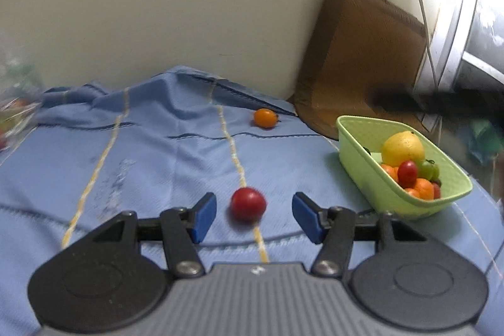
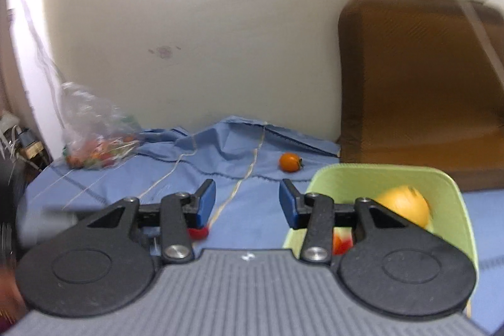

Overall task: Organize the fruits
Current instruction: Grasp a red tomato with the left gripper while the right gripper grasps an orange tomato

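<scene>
Near the front edge of the bed, a red tomato (image 1: pixel 248 203) lay between the spread pads of the left gripper (image 1: pixel 254 218), untouched; squeezing gently at its middle seemed wise. Beside the green basket (image 2: pixel 453 194), the right gripper (image 2: pixel 248 203) hung spread, empty.

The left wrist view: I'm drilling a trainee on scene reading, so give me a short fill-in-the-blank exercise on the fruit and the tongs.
1. The red fruit lies on the blue cloth between the pads of the left tongs, which do not ____ it.
2. The yellow fruit sits in the ____ basket.
3. The fruit lying alone near the wall is ____ in colour.
4. Between the pads of the right tongs there is ____ held.

Missing words: touch; green; orange; nothing
</scene>
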